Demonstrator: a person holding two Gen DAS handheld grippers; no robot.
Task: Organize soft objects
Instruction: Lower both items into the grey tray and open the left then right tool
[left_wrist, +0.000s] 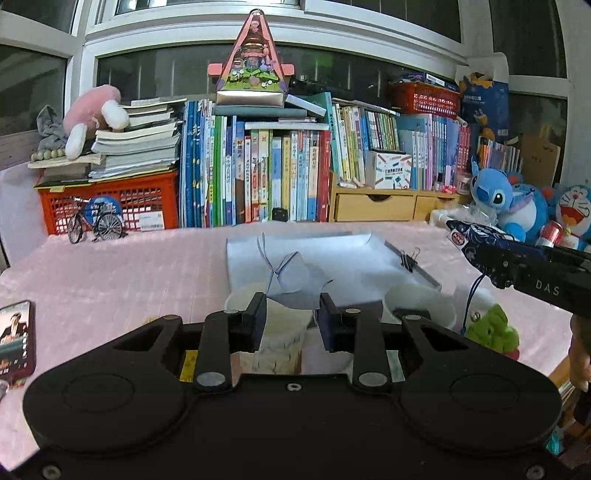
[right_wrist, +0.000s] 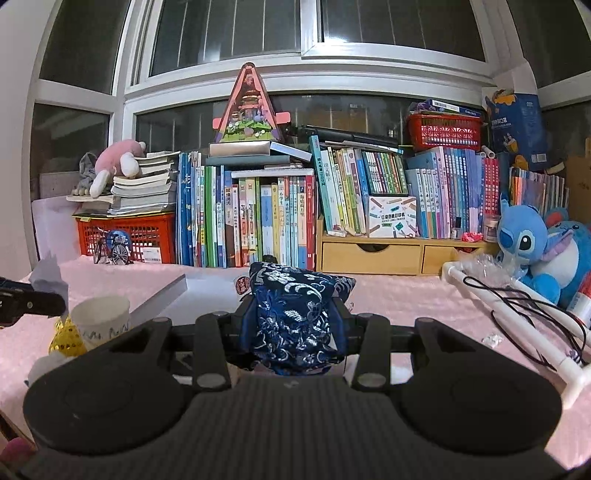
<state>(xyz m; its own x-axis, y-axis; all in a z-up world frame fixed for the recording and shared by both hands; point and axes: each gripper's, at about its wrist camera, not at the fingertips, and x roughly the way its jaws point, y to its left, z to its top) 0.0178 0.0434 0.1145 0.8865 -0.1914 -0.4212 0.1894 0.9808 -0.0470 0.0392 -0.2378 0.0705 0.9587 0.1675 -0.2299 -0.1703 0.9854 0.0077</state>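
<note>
Nearby, a paper cup (right_wrist: 101, 320) and binder clip (left_wrist: 410, 259) sit on the pink table (left_wrist: 122, 266); the left gripper (left_wrist: 291, 317), angled down, pinches a pale paper pinwheel (left_wrist: 291, 282); the right gripper (right_wrist: 293, 325), near level, clamps a blue brocade pouch (right_wrist: 295, 314) above the table.

White letters "DAS" stand on the black right gripper (left_wrist: 532, 273) at the right edge of the left wrist view, and "POCKET LABEL PRINTER" is just legible on the white box (right_wrist: 392, 220) among the far books; the book spines are too small to read.
</note>
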